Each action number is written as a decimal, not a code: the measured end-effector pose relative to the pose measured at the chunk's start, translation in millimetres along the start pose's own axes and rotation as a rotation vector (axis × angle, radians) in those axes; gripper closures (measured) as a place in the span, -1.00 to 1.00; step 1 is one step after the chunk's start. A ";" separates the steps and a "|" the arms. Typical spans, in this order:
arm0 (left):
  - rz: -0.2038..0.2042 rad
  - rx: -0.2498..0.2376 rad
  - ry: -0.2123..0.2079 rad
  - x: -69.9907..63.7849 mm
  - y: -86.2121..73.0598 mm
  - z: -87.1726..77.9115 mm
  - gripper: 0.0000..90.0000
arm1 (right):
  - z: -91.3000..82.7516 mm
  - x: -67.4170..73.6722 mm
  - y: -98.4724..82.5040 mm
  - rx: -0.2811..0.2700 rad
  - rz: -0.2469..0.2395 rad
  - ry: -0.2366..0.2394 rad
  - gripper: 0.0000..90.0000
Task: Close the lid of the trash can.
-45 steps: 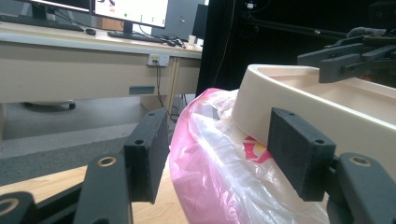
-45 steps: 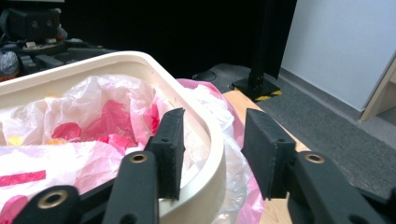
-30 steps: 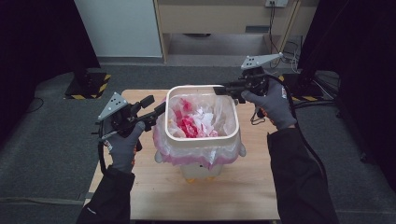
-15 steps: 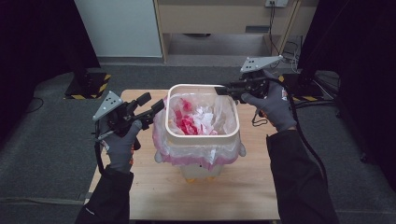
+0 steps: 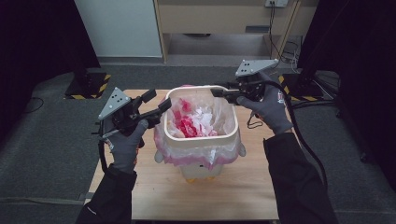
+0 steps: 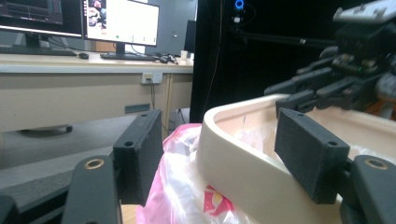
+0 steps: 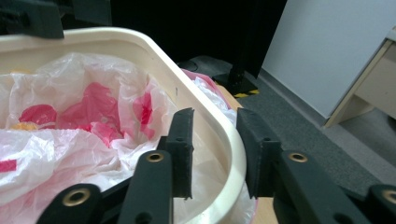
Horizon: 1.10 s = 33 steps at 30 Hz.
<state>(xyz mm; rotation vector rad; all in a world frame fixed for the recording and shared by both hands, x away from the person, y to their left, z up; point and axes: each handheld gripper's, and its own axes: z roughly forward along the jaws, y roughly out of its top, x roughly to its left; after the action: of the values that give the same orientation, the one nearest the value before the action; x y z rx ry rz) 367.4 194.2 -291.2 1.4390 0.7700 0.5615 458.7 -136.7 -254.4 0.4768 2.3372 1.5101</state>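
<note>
— Where does the ring sit relative to your jaws?

— It's the cream rim clamp on top of the bin, standing mid-table, holding the pink-and-white bag that lines it. My left gripper is at the ring's left edge, my right gripper at the far right corner. In both gripper views the rim runs between my pads.

— Are you clamped on it?

— No. On the left, my jaws have just been opening; they straddle the rim with a clear gap each side, one pad outside over the bag's overhang, one inside. On the right, the jaws have also just been opening; the rim passes between them, close, but I see a sliver of space, so I'd call that let go too.

— Which way does the ring lie?

— Flat, opening upward, a rounded rectangle whose long axis runs away from me toward the far edge of the table. My hands sit on roughly opposite sides, both equally near.

— So the next move?

— I judge either a straight pull-back off the rim, or a re-grip to lift it evenly.
</note>
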 end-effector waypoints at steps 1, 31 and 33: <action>0.001 0.004 -0.006 -1.0 -0.1 -0.1 -0.30 | -1.2 0.3 -0.2 -0.013 0.011 0.001 0.40; 0.029 -0.107 0.053 6.1 16.2 -19.6 -0.27 | -50.2 -0.6 -37.1 -0.438 0.161 -0.160 0.02; 0.030 -0.099 0.072 11.5 14.1 -24.5 -0.28 | -58.2 -2.1 -41.6 -0.451 0.186 -0.206 0.00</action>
<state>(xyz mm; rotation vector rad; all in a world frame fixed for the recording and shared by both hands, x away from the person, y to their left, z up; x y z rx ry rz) 357.9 219.9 -277.9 1.3465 0.7682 0.6683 430.8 -200.9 -269.5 0.7020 1.7650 1.9024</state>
